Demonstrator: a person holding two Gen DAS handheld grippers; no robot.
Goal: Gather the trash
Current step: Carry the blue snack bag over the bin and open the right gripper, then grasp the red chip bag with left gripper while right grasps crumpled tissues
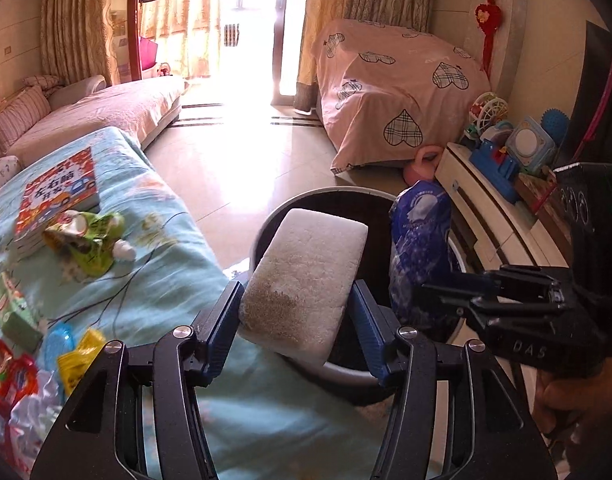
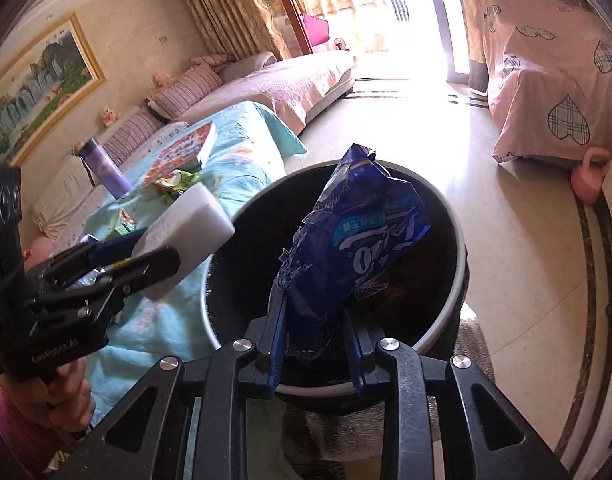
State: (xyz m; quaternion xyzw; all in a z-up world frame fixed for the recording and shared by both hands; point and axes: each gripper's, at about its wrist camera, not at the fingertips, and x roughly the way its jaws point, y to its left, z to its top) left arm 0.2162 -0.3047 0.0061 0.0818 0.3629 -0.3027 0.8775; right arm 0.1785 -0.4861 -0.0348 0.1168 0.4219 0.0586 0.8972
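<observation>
Left gripper (image 1: 297,312) was clamped on a white rectangular foam block (image 1: 306,280), blue pads against both long sides, block sticking out over the near rim of the round dark trash bin with pale rim (image 1: 265,224). Right gripper (image 2: 316,344) was clamped on a crumpled blue plastic wrapper with white print (image 2: 358,236), held upright over the bin's mouth.

Hidden or cut off: the bin's bottom was black in both views, contents unreadable. The wrapper's lower end disappeared between the right fingers. The block covered much of the bin opening in the left view.

Left view only: more litter on the light blue floral cloth (image 1: 177,280) covering the table — a crumpled green pouch with white cap (image 1: 89,242), a small green carton (image 1: 15,312), yellow and red wrappers at the lower-left edge, partly cut off. Also a red children's book (image 1: 57,192) and a toy shelf at right.

Right view only: a purple bottle (image 2: 103,170) standing on the cloth, a framed landscape painting (image 2: 41,88) on the wall, the person's hand (image 2: 65,392) gripping the left tool's handle.
</observation>
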